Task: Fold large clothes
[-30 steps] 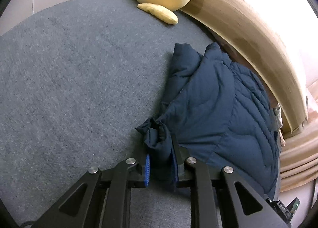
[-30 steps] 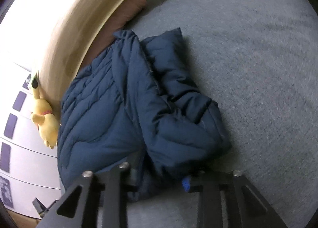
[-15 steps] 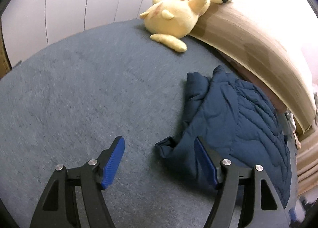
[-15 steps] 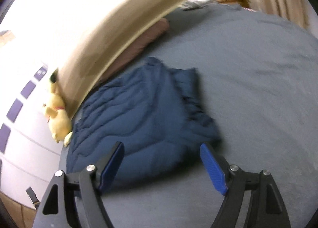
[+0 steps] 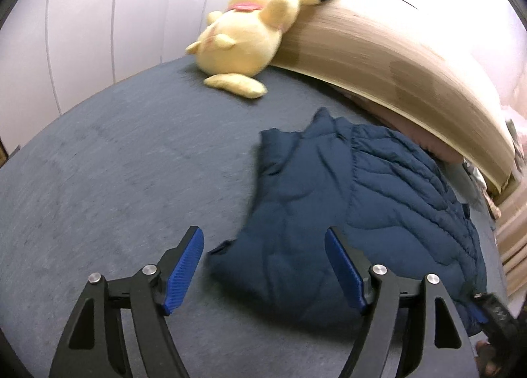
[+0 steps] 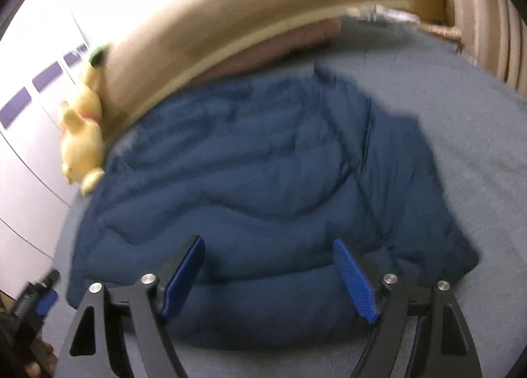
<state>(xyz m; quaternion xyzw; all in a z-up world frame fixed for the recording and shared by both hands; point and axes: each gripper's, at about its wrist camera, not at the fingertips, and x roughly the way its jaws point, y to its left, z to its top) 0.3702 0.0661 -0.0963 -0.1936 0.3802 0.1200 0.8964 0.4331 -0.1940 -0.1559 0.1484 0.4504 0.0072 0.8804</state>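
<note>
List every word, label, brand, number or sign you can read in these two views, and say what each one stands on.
There is no readable text in either view.
Navy puffer jacket: no visible label or brand.
Yellow plush toy: no tag or lettering shows.
Dark rectangles on the white panels: blurred, and nothing legible on them.
Wooden headboard: smeared by motion, with no markings.
Gripper fingers: plain blue pads, no print.

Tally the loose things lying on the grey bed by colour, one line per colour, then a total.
Navy blue: 1, the puffer jacket
Yellow: 1, the plush toy
Total: 2
</note>
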